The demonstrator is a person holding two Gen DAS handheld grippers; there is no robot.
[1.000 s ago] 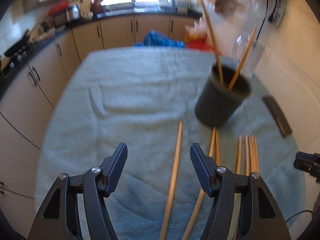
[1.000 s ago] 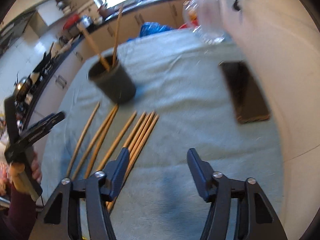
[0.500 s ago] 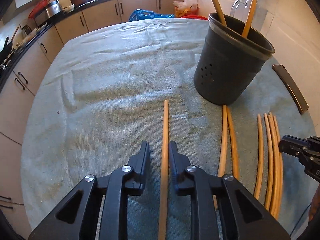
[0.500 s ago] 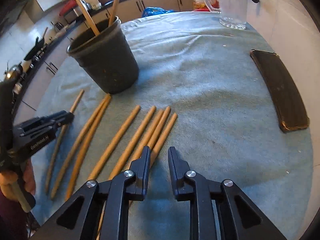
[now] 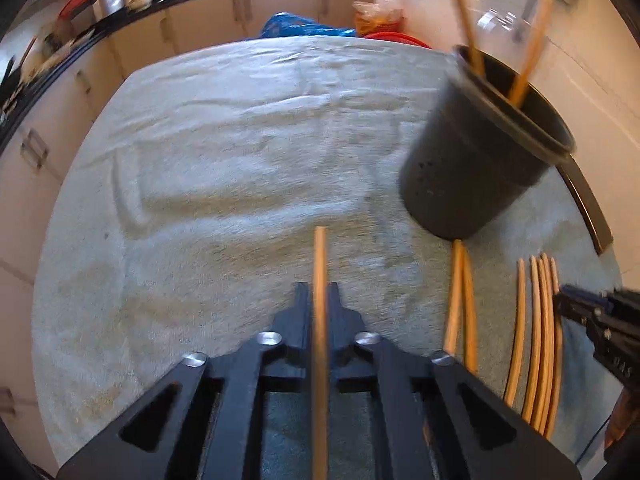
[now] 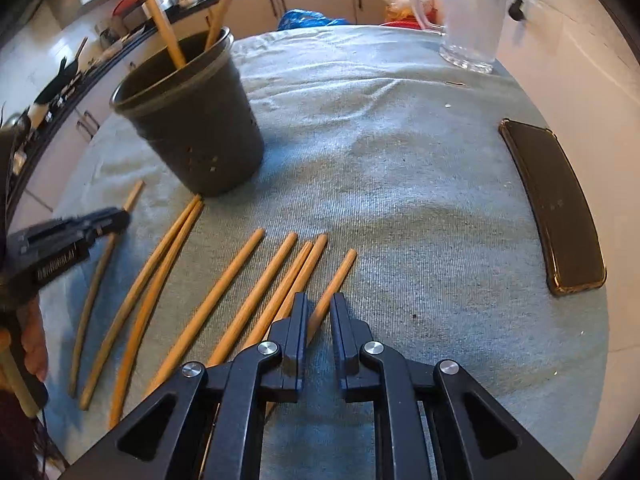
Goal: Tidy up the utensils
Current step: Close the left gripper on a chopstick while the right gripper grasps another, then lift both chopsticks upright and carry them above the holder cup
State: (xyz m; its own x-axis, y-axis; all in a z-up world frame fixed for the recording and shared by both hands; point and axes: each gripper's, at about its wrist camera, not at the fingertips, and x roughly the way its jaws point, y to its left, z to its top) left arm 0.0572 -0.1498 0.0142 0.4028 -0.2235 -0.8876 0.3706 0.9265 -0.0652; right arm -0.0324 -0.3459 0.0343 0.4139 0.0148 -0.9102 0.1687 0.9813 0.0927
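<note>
A black perforated holder [image 5: 472, 168] [image 6: 200, 140] stands on the grey-green towel with two wooden sticks upright in it. My left gripper [image 5: 319, 292] [image 6: 116, 216] is shut on a single stick [image 5: 319, 256] that lies apart at the left of the row. My right gripper [image 6: 320, 304] [image 5: 568, 300] points down at the right end of the row. Its jaws are closing with the rightmost stick [image 6: 340, 272] running at a slant between them, and a narrow gap shows beside it. Several more sticks [image 6: 240, 280] lie side by side between the two grippers.
A dark phone [image 6: 556, 208] [image 5: 588, 208] lies near the towel's right edge by the wall. A clear glass jug [image 6: 472, 12] stands at the far right. A person's hand [image 6: 34, 344] holds the left gripper. Kitchen cabinets and a cluttered counter run beyond the towel [image 6: 400, 160].
Both grippers sank toward the sticks and their jaws came together from wide open. The left closed onto the single stick. The right narrowed around the rightmost stick.
</note>
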